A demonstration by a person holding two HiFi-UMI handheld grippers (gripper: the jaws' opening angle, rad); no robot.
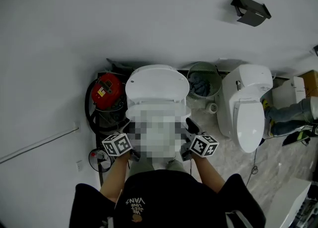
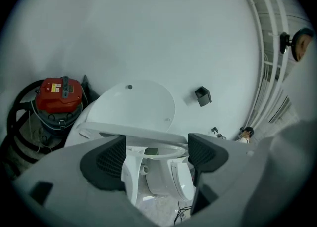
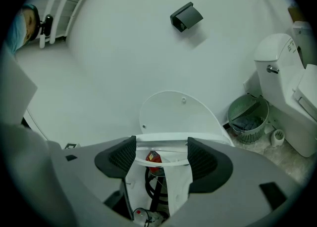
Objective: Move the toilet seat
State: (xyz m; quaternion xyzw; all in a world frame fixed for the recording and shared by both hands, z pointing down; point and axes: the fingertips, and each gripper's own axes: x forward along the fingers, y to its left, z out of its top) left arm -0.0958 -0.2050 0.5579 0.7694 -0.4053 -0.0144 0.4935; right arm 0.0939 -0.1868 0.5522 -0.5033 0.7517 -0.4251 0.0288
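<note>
A white toilet stands against the wall with its lid (image 1: 156, 83) up. In the head view a mosaic patch covers most of the seat. My left gripper (image 1: 128, 133) is at the bowl's left side and my right gripper (image 1: 189, 135) at its right side. In the left gripper view the seat (image 2: 133, 132) runs edge-on across the tips of the left gripper (image 2: 156, 154), lifted off the bowl rim, below the lid (image 2: 133, 105). The right gripper (image 3: 161, 157) likewise has the seat (image 3: 173, 139) across its tips. Both sets of jaws stand wide apart.
A red vacuum (image 1: 106, 90) with a black hose sits left of the toilet. A green mesh bin (image 1: 203, 80) and a second toilet (image 1: 248, 108) stand to the right. A black holder (image 1: 251, 9) hangs on the wall. A person's legs (image 1: 293, 115) show at far right.
</note>
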